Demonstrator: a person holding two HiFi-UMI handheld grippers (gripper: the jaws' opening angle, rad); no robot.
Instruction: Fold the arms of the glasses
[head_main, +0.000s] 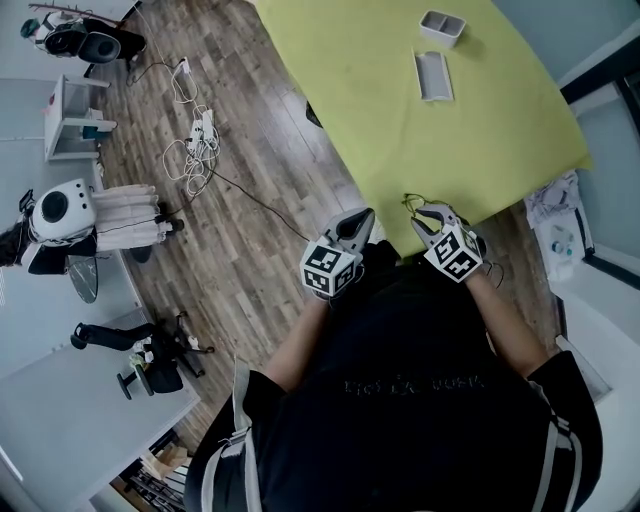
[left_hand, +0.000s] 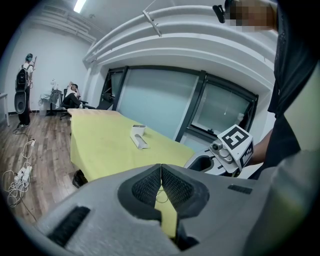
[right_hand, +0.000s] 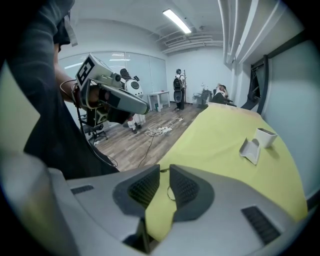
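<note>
The glasses (head_main: 410, 203) are a thin dark wire frame at the near edge of the yellow-green table (head_main: 400, 120). My right gripper (head_main: 418, 212) hangs over that edge, tilted down, jaws nearly together and shut on the frame. In the right gripper view (right_hand: 165, 170) a wire loop of the glasses (right_hand: 170, 193) shows in the slit between the pads. My left gripper (head_main: 362, 216) is just left of it, past the table edge, shut with nothing in it; its pads meet at the tips (left_hand: 161, 167). The glasses (left_hand: 159, 198) show faintly beyond them.
A grey open glasses case (head_main: 433, 75) and a small white tray (head_main: 442, 26) lie far across the table. Left of the table, cables and a power strip (head_main: 200, 135) lie on the wood floor, with chairs and equipment beyond. Windows line the right wall.
</note>
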